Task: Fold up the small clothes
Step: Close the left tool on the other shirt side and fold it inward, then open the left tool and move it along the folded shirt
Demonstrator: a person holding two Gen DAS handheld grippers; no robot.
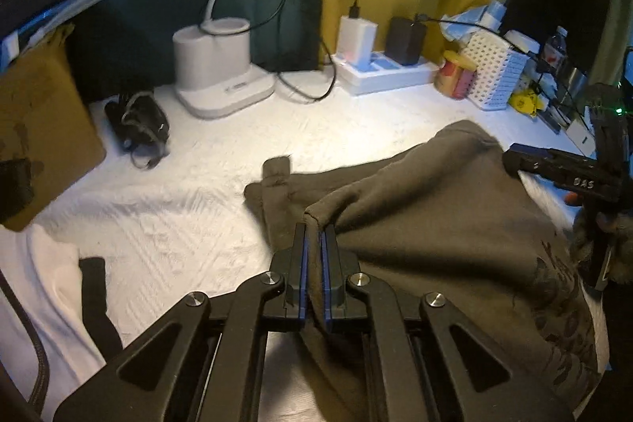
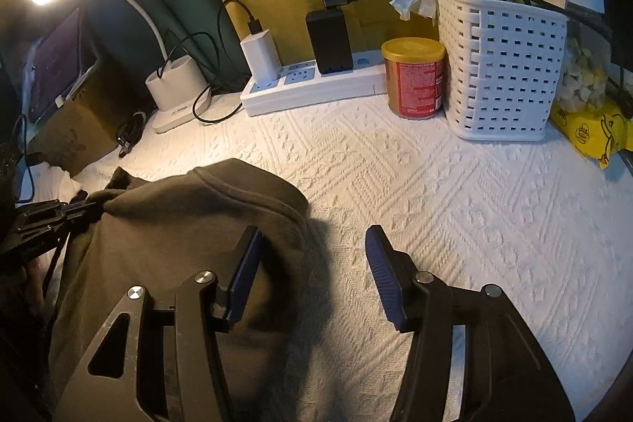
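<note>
A dark olive-brown garment [image 1: 427, 224] with a black print lies on the white textured cloth [image 1: 198, 208]. My left gripper [image 1: 315, 226] is shut on a pinched fold of its edge, lifting it slightly. In the right wrist view the same garment [image 2: 182, 224] lies at the lower left, and the left gripper [image 2: 85, 208] grips its far corner. My right gripper [image 2: 312, 240] stands open over the garment's right edge. Its left finger [image 2: 247, 263] hovers over the fabric, its right finger [image 2: 383, 271] over the bare cloth. Nothing is pressed between them.
Along the back stand a white lamp base [image 1: 217, 74], a power strip with chargers [image 2: 312, 82], a red can with a yellow lid [image 2: 415, 78], a white perforated basket [image 2: 502, 70] and a yellow packet [image 2: 589, 133]. A brown board [image 1: 43, 129] and black cable bundle [image 1: 138, 121] sit left.
</note>
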